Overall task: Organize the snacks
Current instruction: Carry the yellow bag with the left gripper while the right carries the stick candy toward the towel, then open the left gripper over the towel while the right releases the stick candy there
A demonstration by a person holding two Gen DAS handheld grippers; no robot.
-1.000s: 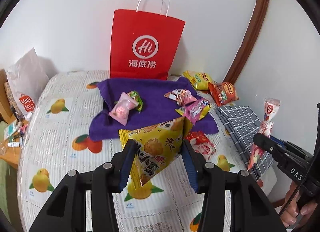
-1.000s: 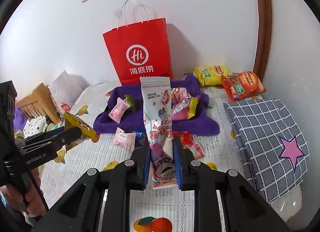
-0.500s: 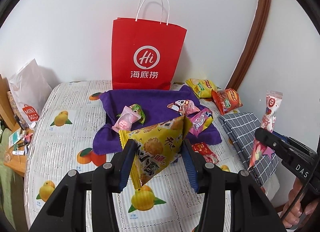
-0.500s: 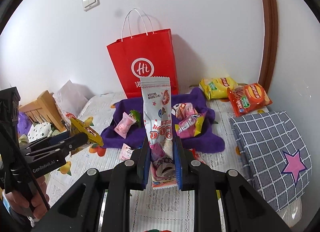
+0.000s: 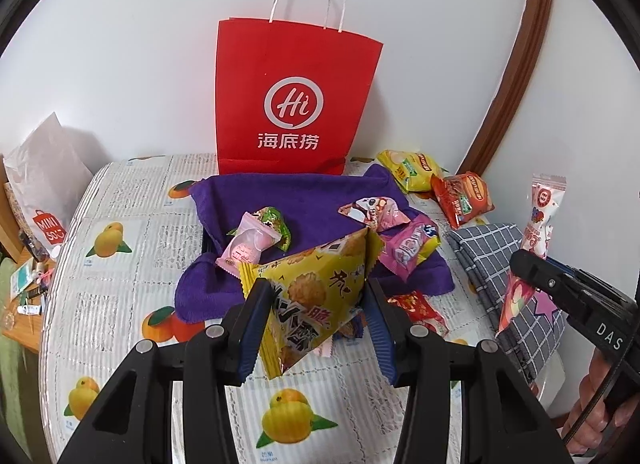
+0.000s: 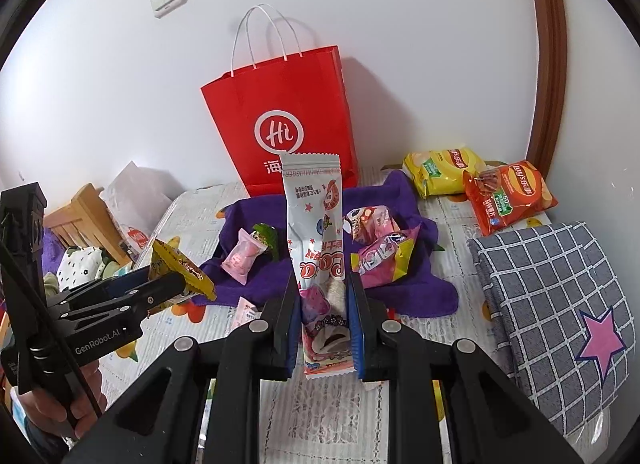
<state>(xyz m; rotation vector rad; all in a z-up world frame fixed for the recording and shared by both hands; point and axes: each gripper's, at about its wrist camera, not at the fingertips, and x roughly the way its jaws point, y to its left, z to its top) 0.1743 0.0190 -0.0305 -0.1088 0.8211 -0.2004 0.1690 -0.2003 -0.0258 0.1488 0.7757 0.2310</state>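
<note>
Both grippers have pulled back and up from the towel [image 5: 304,200]. Left gripper [image 5: 316,328] clamps the yellow pack [image 5: 316,296]; right gripper [image 6: 323,316] clamps the white pack [image 6: 316,224]. Red bag [image 6: 288,120] stands straight ahead of both, likely the drop target.

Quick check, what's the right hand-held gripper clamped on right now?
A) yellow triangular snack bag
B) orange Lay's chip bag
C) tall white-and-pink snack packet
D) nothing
C: in the right wrist view the right hand-held gripper is shut on the tall white-and-pink snack packet, which stands upright between its pads; the yellow triangular snack bag sits in the left hand-held gripper.
</note>
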